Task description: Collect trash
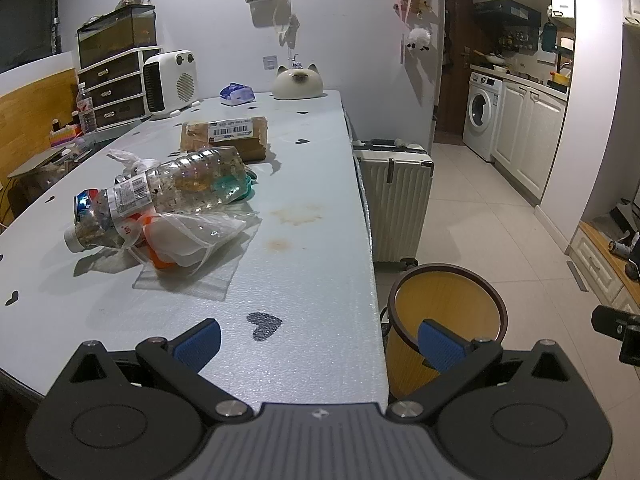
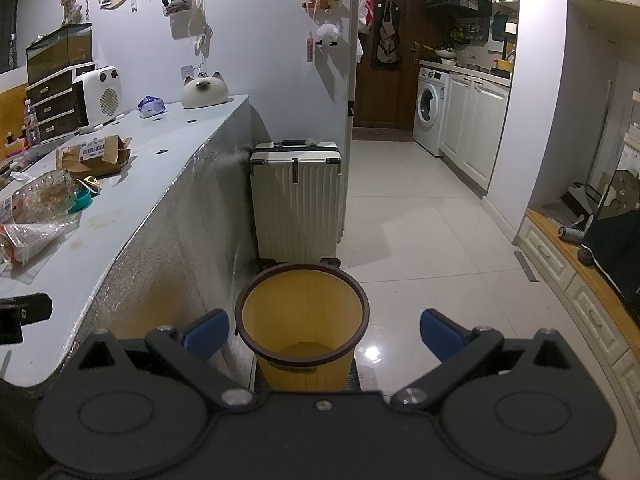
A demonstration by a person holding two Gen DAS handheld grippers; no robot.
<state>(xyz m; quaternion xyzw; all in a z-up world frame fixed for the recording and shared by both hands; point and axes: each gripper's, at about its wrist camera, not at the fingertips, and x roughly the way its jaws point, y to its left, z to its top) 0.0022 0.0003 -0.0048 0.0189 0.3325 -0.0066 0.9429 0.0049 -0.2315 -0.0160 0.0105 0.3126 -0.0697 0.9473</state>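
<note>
Both the left gripper [image 1: 318,342] and right gripper [image 2: 324,330] are hanging wide open, empty; the plastic bottle [image 1: 160,196], lying on the table [image 1: 312,240], is probably light, crushable, slippery, best pinched mid-body.

My left cam looks along the counter [image 1: 312,240] near its right edge; right cam faces the floor bin [image 2: 302,320], which both catch.

Pale wall [image 1: 352,40], tiled floor [image 2: 420,216], washing machine [image 2: 430,110] (dim light).
</note>
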